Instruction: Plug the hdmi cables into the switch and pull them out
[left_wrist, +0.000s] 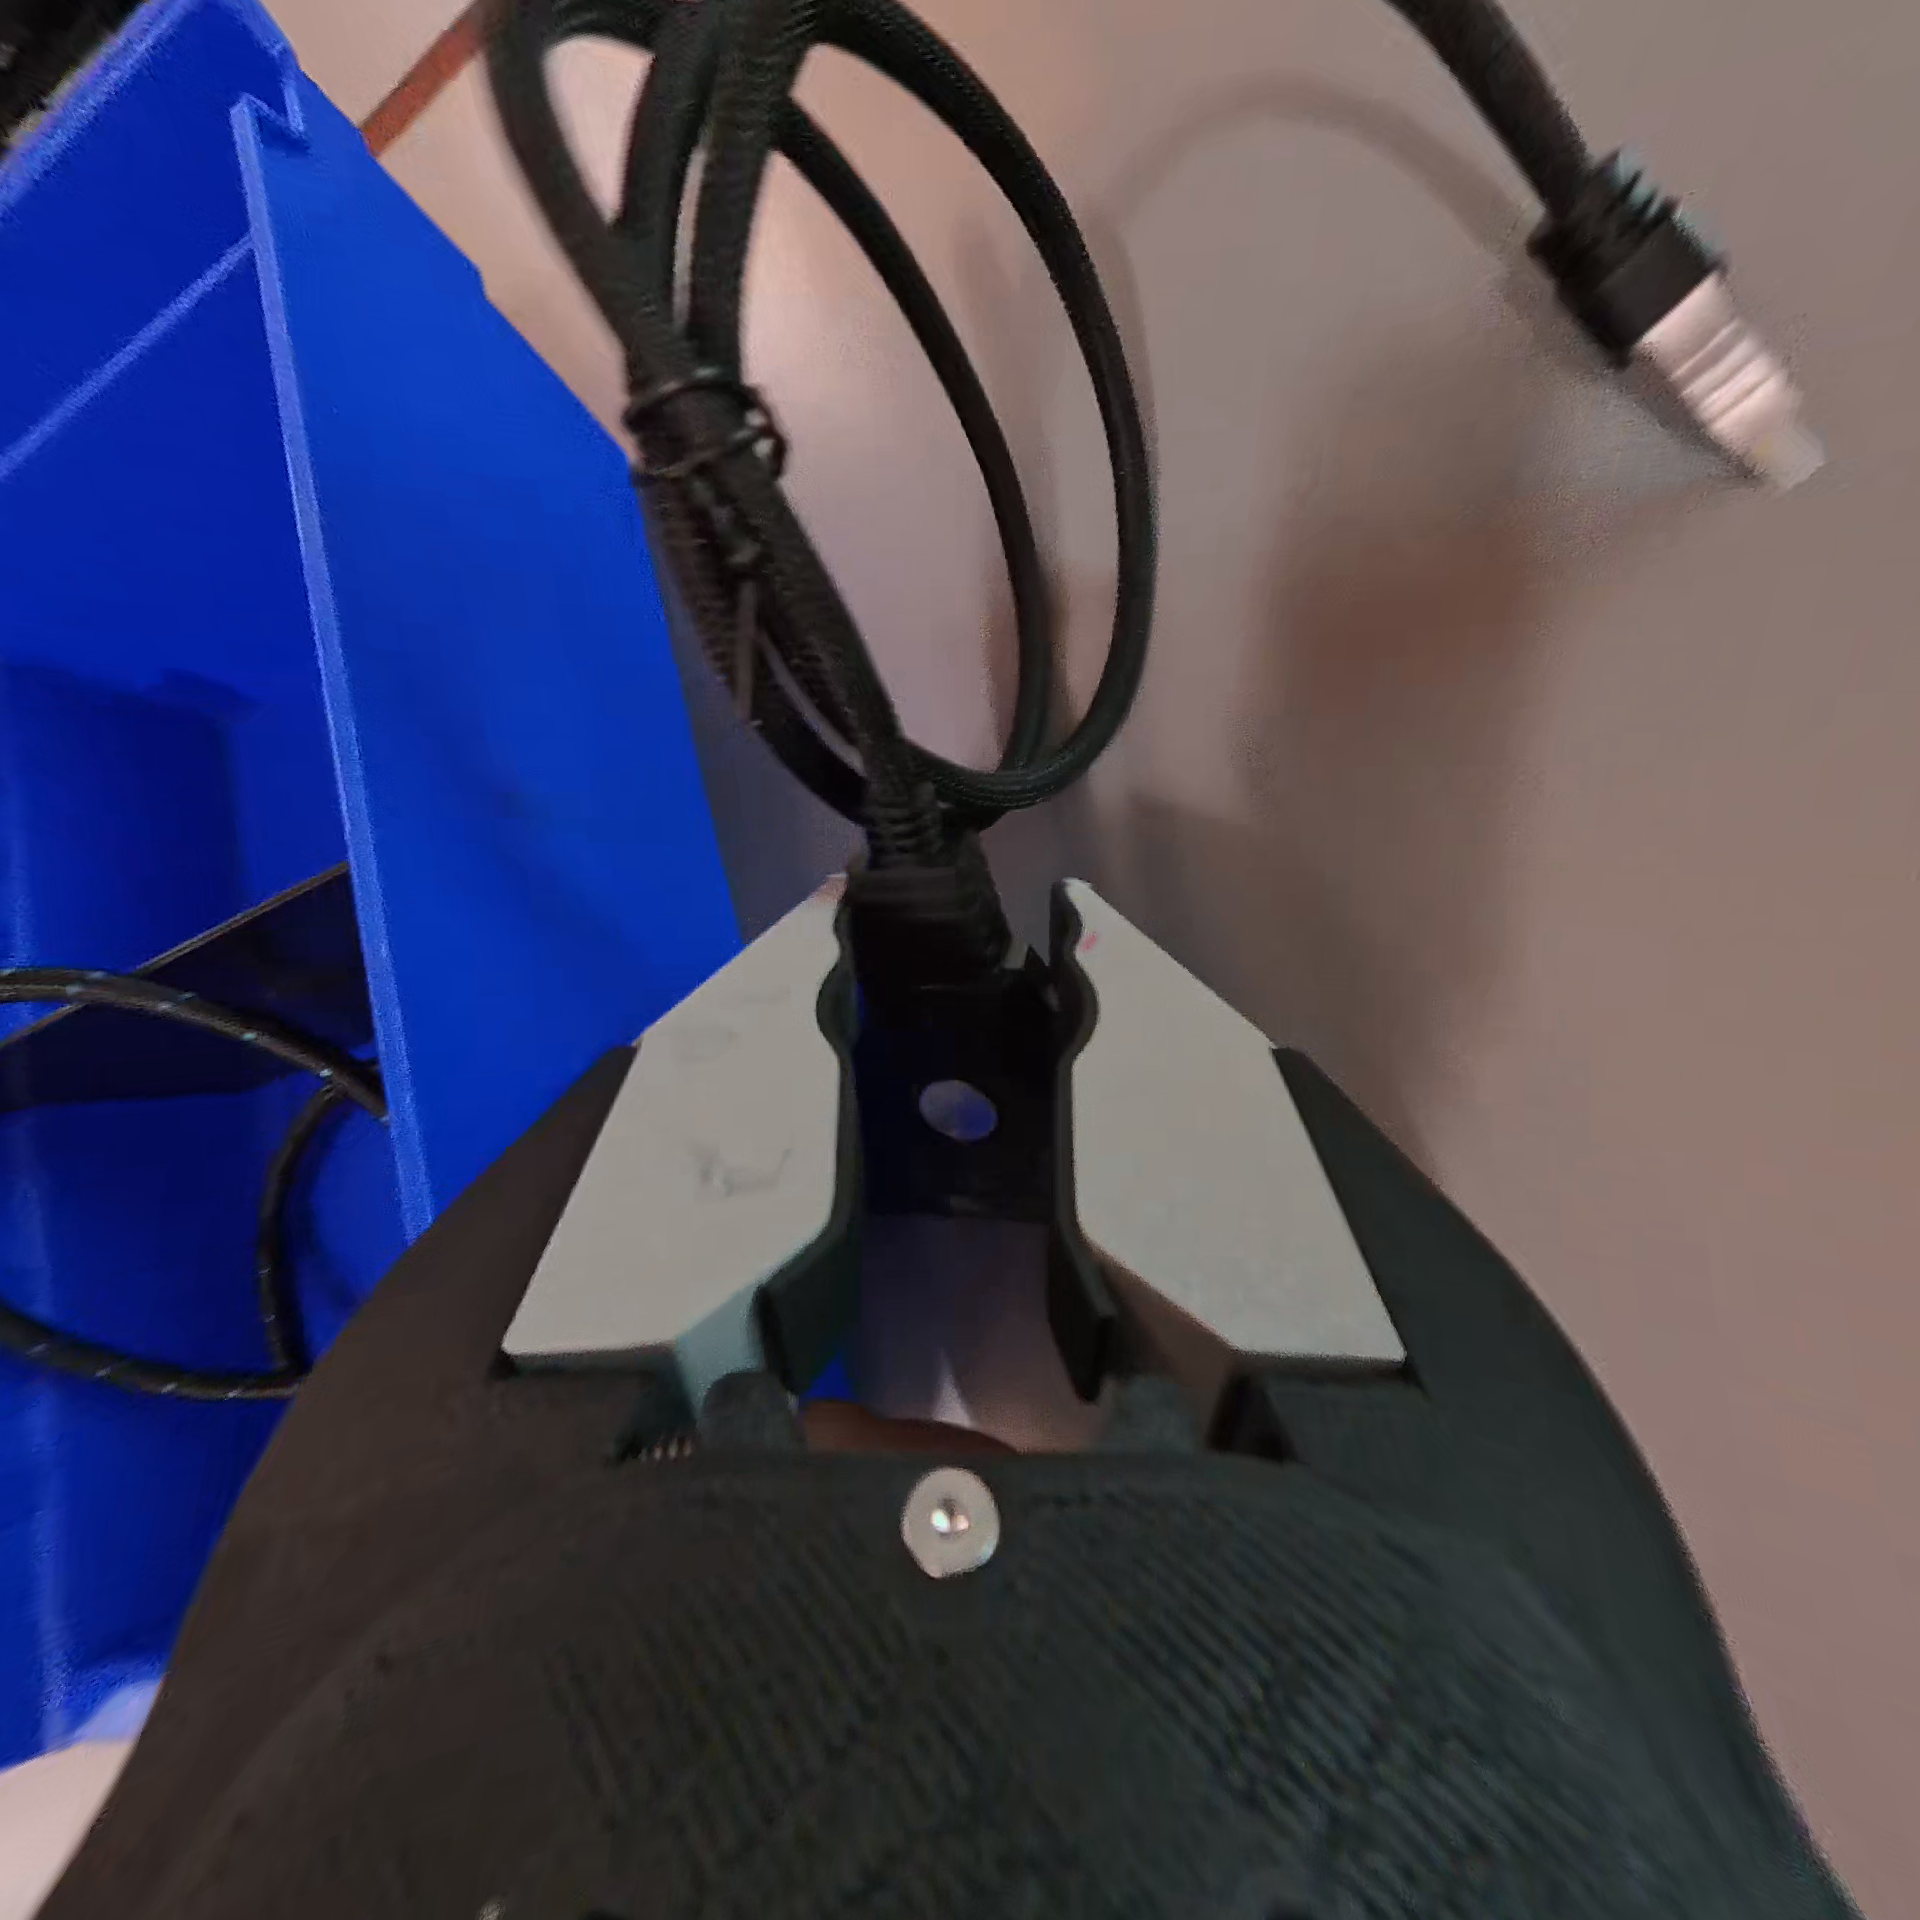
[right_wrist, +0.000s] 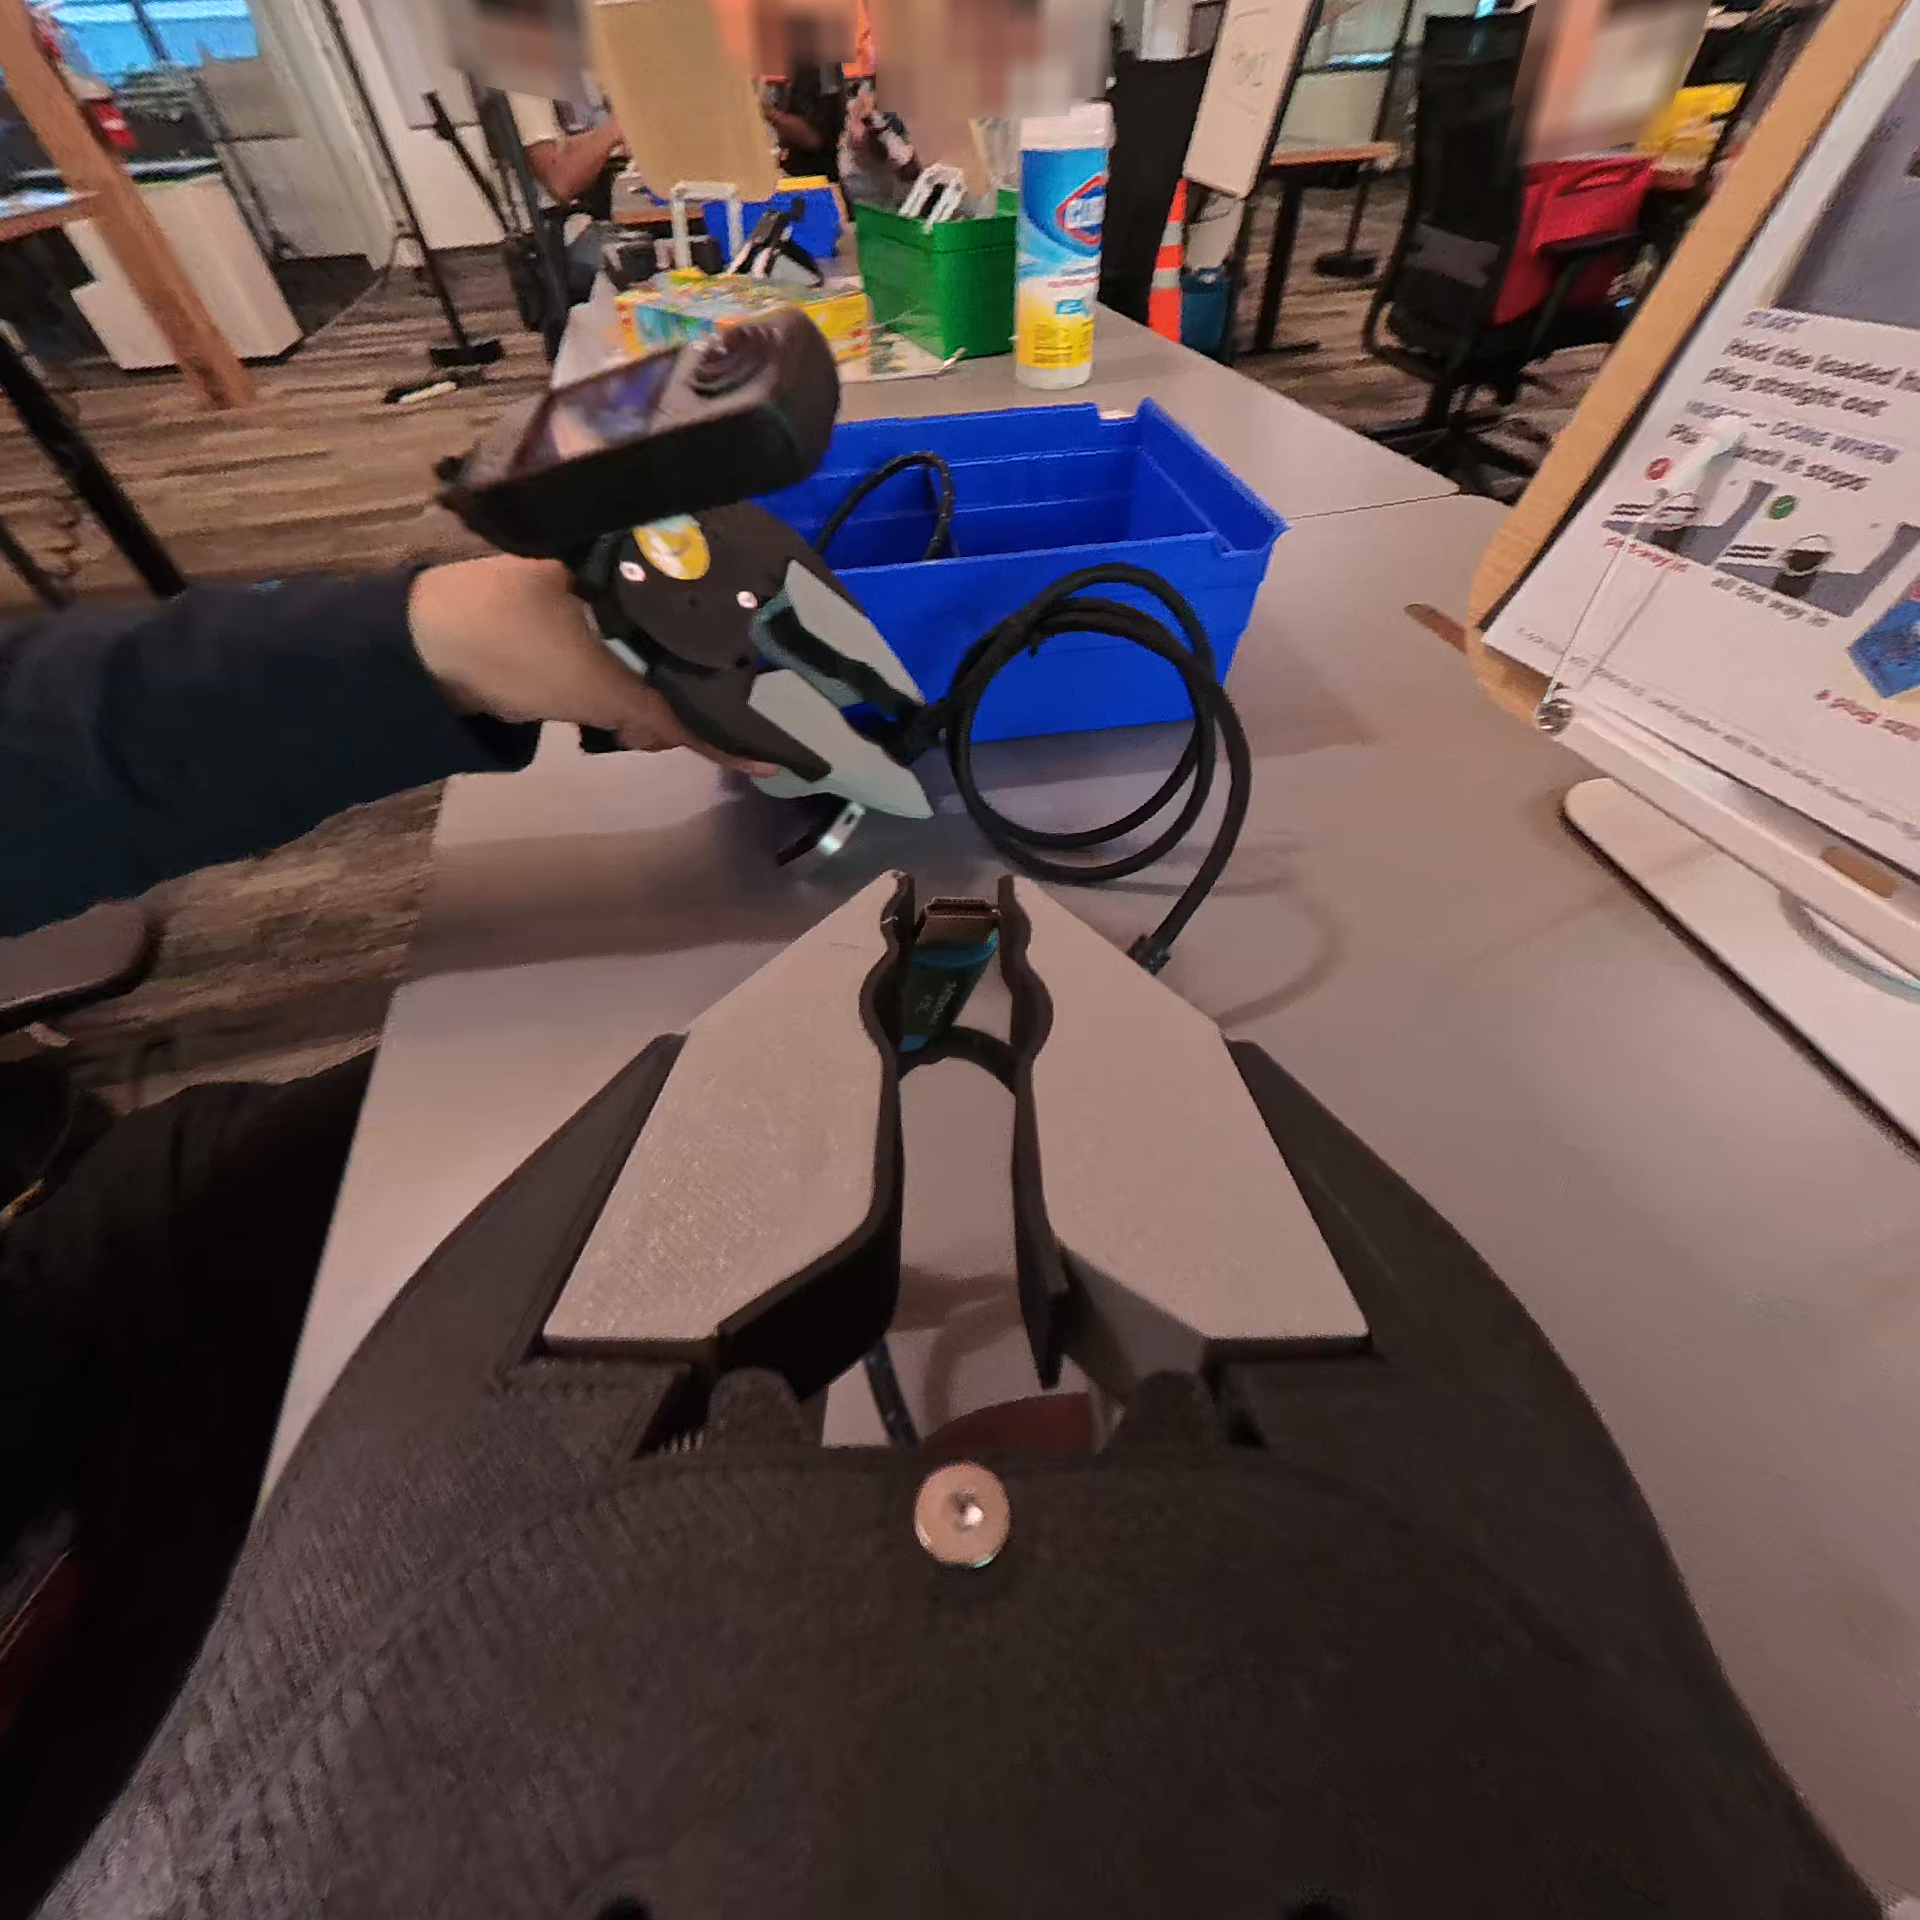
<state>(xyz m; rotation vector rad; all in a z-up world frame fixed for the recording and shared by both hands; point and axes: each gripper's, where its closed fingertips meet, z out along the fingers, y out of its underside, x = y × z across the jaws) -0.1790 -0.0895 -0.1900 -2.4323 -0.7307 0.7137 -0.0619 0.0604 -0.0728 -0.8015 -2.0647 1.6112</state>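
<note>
**Both grippers loaded: a plug in each, no switch seen**

Left gripper (left_wrist: 951, 935), centre of the left wrist view, is clamped on the black plug body (left_wrist: 961, 1091) of a braided black cable (left_wrist: 914, 436). The cable's loops run to the top of frame, tied by a wire twist. Its free connector (left_wrist: 1673, 332) lies upper right on the grey table (left_wrist: 1558, 935), blurred. Blue bin (left_wrist: 208, 623) fills the left side, with another dark cable inside.

Right gripper (right_wrist: 948, 914), centre of the right wrist view, pinches a teal-shelled HDMI plug (right_wrist: 940, 987), metal tip pointing forward between the fingertips. The left gripper (right_wrist: 831, 717) shows at mid-left, held by a hand (right_wrist: 530, 665); the coil (right_wrist: 1101, 727) sits in front of the bin (right_wrist: 1039, 540).

Handling, as a judgement: cables are light and floppy and the braid will likely drag, so hold the rigid plug shell, never the cord. Metal tips look bendable; insert straight. The switch is not visible in either view.
</note>
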